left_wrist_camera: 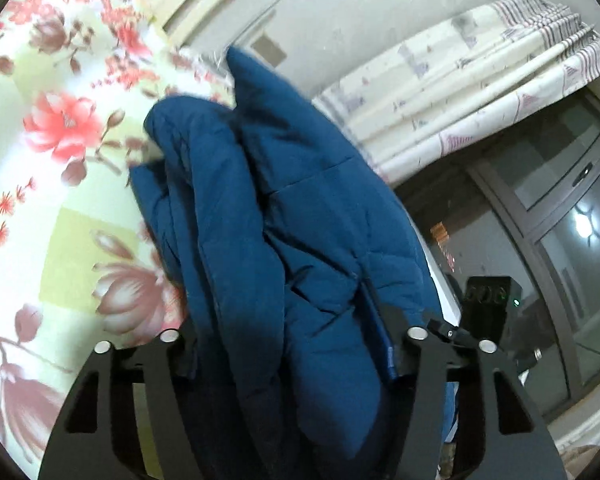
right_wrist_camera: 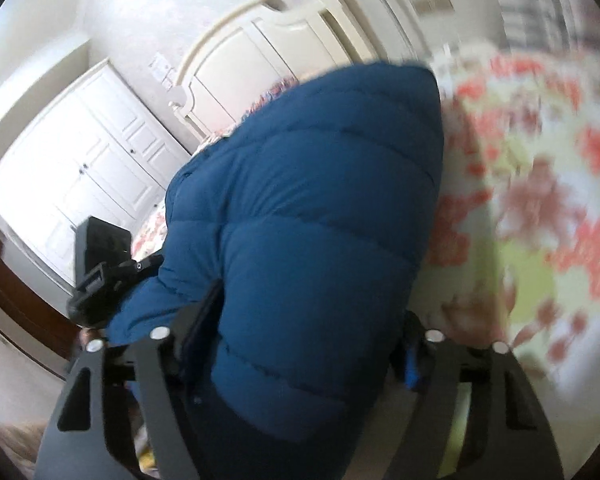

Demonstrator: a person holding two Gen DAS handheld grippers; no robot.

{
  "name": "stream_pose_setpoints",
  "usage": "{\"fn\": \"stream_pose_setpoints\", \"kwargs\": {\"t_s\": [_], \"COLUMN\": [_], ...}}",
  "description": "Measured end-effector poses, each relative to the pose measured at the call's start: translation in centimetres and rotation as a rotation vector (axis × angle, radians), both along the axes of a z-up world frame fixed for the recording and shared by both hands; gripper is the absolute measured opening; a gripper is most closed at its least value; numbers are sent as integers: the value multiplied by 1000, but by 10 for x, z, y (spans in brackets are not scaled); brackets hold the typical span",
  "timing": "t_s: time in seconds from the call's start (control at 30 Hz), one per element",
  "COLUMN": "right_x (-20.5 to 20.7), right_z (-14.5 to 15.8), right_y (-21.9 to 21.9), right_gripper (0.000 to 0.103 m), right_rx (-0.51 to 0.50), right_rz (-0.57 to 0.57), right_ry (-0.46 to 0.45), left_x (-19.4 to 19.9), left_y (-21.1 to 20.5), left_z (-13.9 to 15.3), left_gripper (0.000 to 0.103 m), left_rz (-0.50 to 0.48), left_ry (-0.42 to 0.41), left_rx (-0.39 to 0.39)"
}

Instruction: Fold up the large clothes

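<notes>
A large blue quilted jacket (left_wrist_camera: 260, 216) hangs bunched over a bed with a floral sheet (left_wrist_camera: 60, 160). My left gripper (left_wrist_camera: 292, 344) is shut on a thick fold of the jacket, which fills the gap between its fingers. In the right wrist view the same jacket (right_wrist_camera: 312, 220) bulges between the fingers of my right gripper (right_wrist_camera: 300, 344), which is shut on it. The other gripper's black body (right_wrist_camera: 100, 276) shows at the left, touching the jacket. The fingertips of both grippers are hidden by fabric.
The floral bed sheet (right_wrist_camera: 540, 200) lies to the right, blurred. A cream headboard (right_wrist_camera: 260, 52) and white wardrobe doors (right_wrist_camera: 92, 168) stand behind. A patterned curtain (left_wrist_camera: 480, 80) and a dark window (left_wrist_camera: 560, 208) are at the right of the left wrist view.
</notes>
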State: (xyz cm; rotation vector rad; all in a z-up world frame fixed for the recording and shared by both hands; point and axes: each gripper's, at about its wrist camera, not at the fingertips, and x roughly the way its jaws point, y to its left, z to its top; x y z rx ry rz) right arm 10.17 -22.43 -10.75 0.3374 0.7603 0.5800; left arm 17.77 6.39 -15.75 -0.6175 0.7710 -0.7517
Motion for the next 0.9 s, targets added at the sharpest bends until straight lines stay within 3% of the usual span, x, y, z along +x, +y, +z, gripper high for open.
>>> {"fn": "stream_pose_setpoints", "kwargs": {"t_s": [0.13, 0.2, 0.33, 0.43, 0.5, 0.53, 0.57, 0.6, 0.67, 0.77, 0.9], "right_x": [24, 40, 94, 131, 158, 168, 171, 169, 163, 145, 103], "right_z": [33, 44, 60, 45, 19, -1, -12, -17, -12, 18, 70], "right_y": [-20, -33, -72, -96, -113, -121, -130, -137, -140, -134, -94], "right_gripper": [64, 64, 64, 64, 66, 70, 76, 79, 87, 90, 89], "right_rx": [-29, -25, 5, 0, 5, 10, 56, 103, 88, -55, -234], "right_rz": [-25, -44, -94, -116, -119, -123, -119, -113, -135, -197, -227], "right_ry": [-80, -102, -92, -39, 43, 96, 108, 114, 122, 51, -214], "left_x": [27, 57, 120, 153, 177, 184, 183, 182, 181, 177, 165], "left_y": [-22, -36, -64, -87, -107, -114, -114, -114, -113, -99, -76], "left_z": [25, 43, 57, 42, 14, -2, -7, -9, -4, 17, 92], "left_gripper": [50, 50, 50, 50, 50, 54, 59, 64, 68, 73, 89], "left_rz": [4, -5, -16, -15, -11, -6, 0, 0, -9, 37, 251], "left_ry": [-40, -67, -45, -3, 78, 115, 101, 96, 101, 92, -147], "left_rx": [-16, -4, -14, 3, 29, 37, 11, 4, 35, 103, 183]}}
